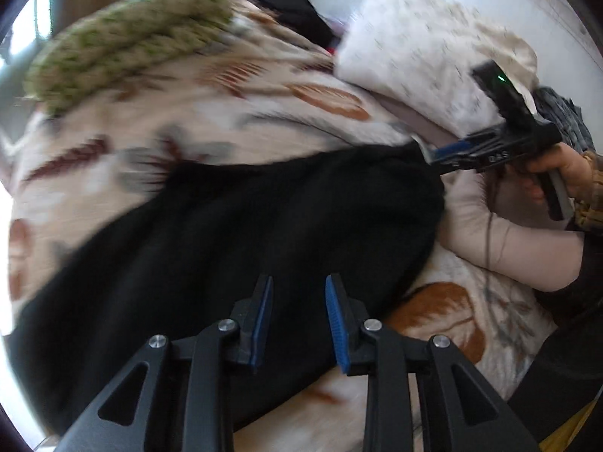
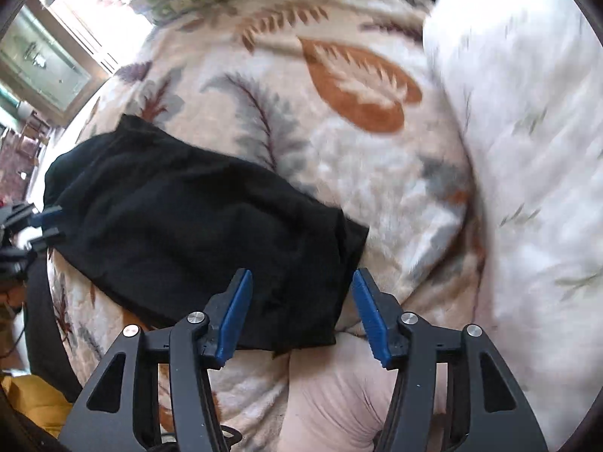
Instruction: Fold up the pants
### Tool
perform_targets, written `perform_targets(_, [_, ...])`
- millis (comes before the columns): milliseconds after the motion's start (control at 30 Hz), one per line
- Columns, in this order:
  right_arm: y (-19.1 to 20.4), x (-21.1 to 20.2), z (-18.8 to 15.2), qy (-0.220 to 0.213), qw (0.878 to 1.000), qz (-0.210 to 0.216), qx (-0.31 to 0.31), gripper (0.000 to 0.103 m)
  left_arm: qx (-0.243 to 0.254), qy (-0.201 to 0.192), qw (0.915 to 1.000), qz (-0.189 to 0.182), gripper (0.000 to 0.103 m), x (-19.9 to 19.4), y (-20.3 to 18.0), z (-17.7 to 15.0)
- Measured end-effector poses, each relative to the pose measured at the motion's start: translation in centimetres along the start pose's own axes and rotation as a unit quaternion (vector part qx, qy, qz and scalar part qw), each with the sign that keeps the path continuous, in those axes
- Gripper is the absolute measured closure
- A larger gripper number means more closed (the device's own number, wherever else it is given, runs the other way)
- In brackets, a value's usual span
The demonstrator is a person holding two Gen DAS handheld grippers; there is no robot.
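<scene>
My left gripper (image 1: 298,314) and right gripper (image 2: 301,310) hang open, holding nothing, over the black pants (image 2: 196,226) lying flat on the blanket (image 2: 339,143), ready to fold.

You have a cream blanket (image 2: 339,173) printed with rust and grey leaves spread across the bed. A green knitted throw (image 1: 124,41) lies bunched at its far edge, and a white fluffy cover (image 2: 527,150) is heaped beside it.
</scene>
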State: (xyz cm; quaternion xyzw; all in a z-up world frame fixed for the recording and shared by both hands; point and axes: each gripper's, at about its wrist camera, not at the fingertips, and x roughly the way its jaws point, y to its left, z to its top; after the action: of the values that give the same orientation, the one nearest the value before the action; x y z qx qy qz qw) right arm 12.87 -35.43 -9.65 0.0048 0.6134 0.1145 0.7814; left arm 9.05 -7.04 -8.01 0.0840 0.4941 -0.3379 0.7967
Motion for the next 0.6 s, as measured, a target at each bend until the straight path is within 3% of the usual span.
perform_targets(33, [-0.1,0.7,-0.1,0.008,1.0,0.008,0.001,0.051,0.0,0.009,0.9999,-0.01,0.072,1.1,-0.5,0.2])
perform_targets(100, [-0.1,2.1,-0.6,0.024,1.0,0.017,-0.009,0.075,0.004,0.033,0.9991,-0.026,0.072,3.8,-1.5,0.7])
perform_targets(133, [0.0,2.4,-0.7,0.028,0.999,0.012,-0.017,0.085,0.005,0.043,0.9986,-0.029,0.077,4.6,-2.1,0.7])
perform_targets(167, [0.6,2.5,-0.9,0.026,0.999,0.005,-0.035,0.09,0.009,0.055,0.9978,-0.037,0.092,5.6,-2.6,0.6])
perform_targets(233, [1.9,1.7,-1.1,0.02,0.996,-0.018,-0.08,0.092,0.016,0.07,0.9956,-0.061,0.094,6.7,-3.4,0.3])
perform_targets(367, [1.6,0.4,-1.5,0.023,0.996,-0.03,-0.081,0.092,0.014,0.073,0.9941,-0.08,0.095,6.9,-3.8,-0.3])
perform_targets(500, [1.1,3.2,-2.3,0.071,0.995,-0.027,-0.07,0.092,0.013,0.077,0.9932,-0.087,0.095,7.0,-3.7,-0.6])
perform_targets(600, [1.3,4.0,-2.6,0.071,0.994,-0.028,-0.074,0.09,0.021,0.086,0.9925,-0.084,0.095,6.8,-4.2,-0.3])
